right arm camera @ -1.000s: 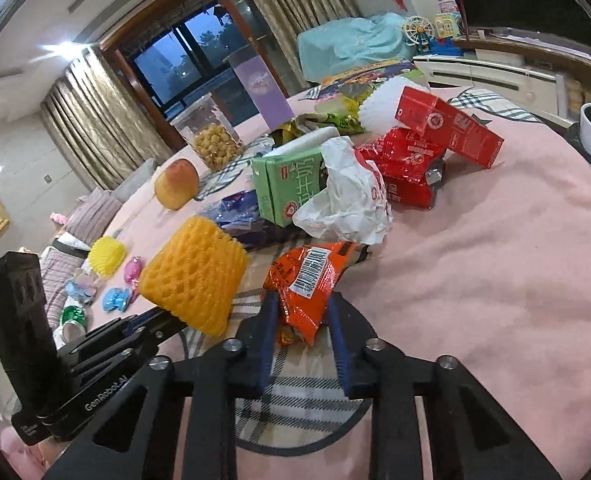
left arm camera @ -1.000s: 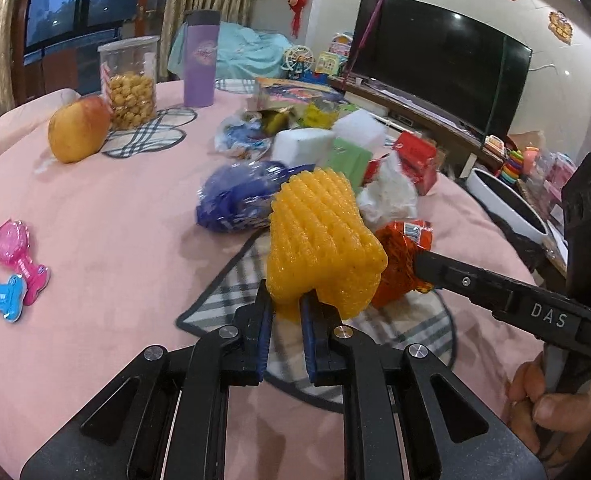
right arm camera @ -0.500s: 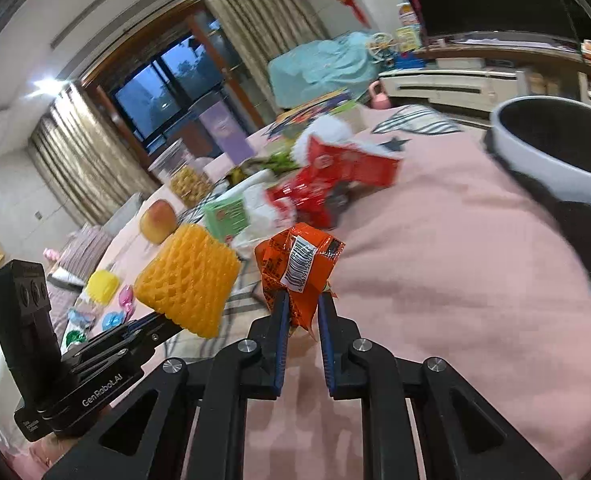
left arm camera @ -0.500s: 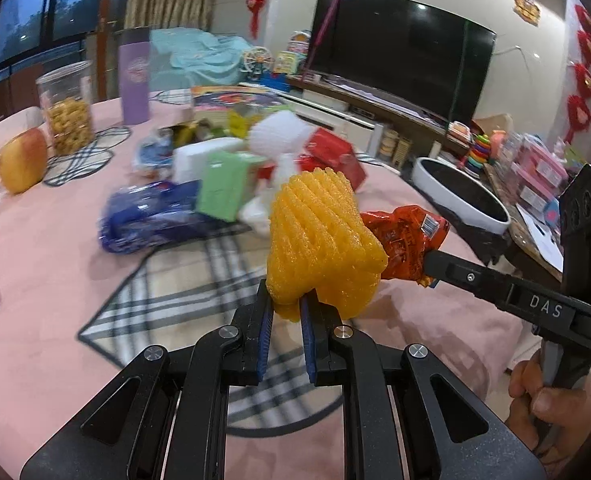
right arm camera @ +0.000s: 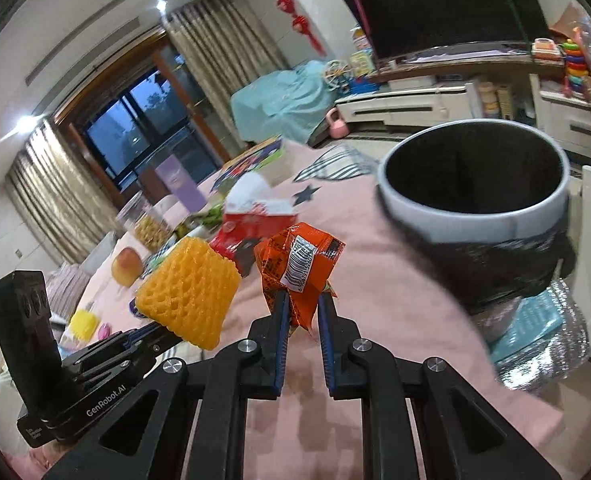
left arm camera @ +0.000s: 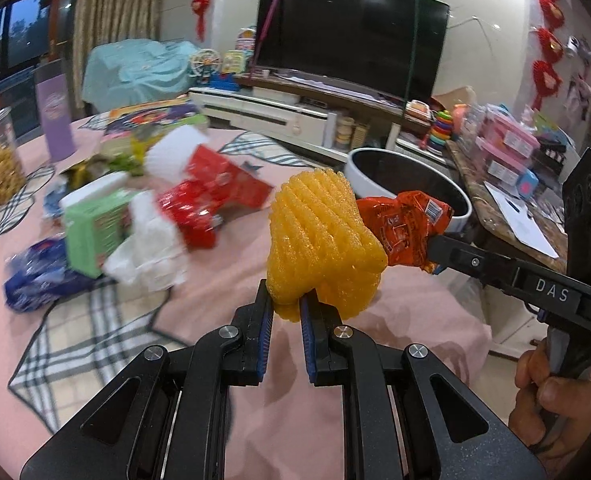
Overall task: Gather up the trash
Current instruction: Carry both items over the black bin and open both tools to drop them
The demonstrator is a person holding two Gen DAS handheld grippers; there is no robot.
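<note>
Holding both pieces of trash above the pink tablecloth, you have the white-rimmed bin just ahead. Your left gripper, marked "GenRobot.AI", pinches the yellow foam net; your right gripper, marked "DAS", pinches the orange wrapper, barcode showing.

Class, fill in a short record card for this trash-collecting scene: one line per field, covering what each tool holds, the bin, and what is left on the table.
Left tool: shut on yellow foam fruit net, held clear of the table
Right tool: shut on orange snack wrapper, also in the air
Bin: round, white rim, dark inside, beyond the table's edge, ahead of both tools
Left on pink tablecloth: green carton, red packets, white crumpled bag, blue bag
Stage: two pieces picked up, not yet dropped
</note>
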